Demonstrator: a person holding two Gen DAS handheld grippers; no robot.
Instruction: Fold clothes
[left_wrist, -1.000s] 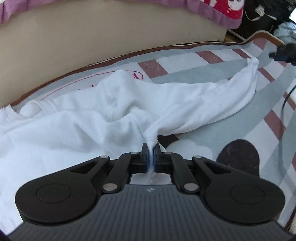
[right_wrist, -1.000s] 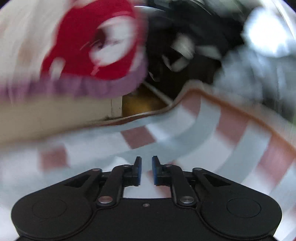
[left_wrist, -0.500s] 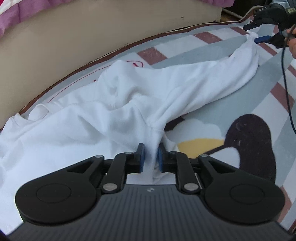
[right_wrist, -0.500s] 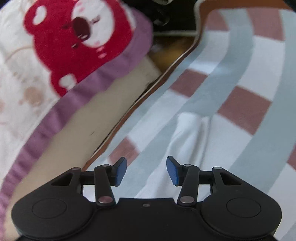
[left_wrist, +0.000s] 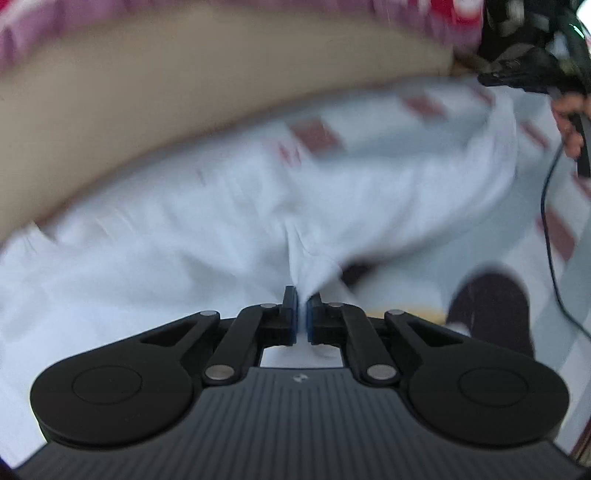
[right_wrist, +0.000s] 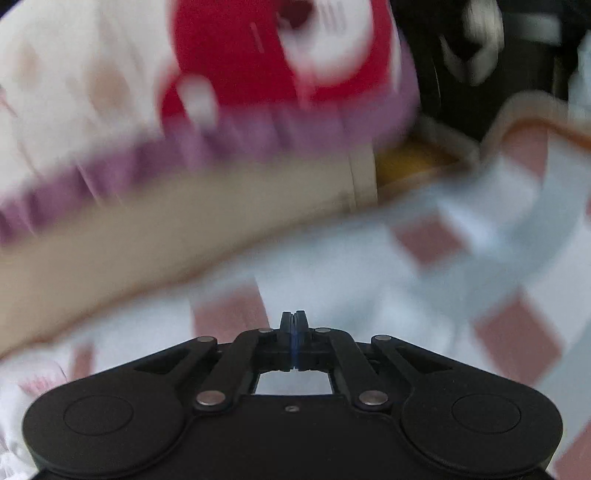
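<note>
Your crumpled white cotton garment (left_wrist: 207, 236) lies spread over the grey, white and brick-red patterned play mat (left_wrist: 546, 229) on the floor, one long sleeve-like end stretching to the far right; both views are motion-blurred, so its folds read only as soft ridges. Your left claw (left_wrist: 302, 314) is clenched on a gathered peak of the cloth, which rises in a tight pleat from between the blue pads. Your right claw (right_wrist: 294, 334) has its pads pressed flush together; the left view shows the far end of the garment drawn up to it, yet from its own camera you cannot tell whether any fabric is pinched. Behind the mat runs a beige bed side panel (left_wrist: 155, 110) under a pink bedsheet with purple trim and a red bear print (right_wrist: 258, 74), and a dark brown rounded shape printed on the mat (left_wrist: 491, 314) sits just right of the left claw. A thin black cable (left_wrist: 550, 236) hangs at the right edge. Half a second ago your left pads stood slightly apart and your right ones were wide open over the sleeve end — both have since closed.
</note>
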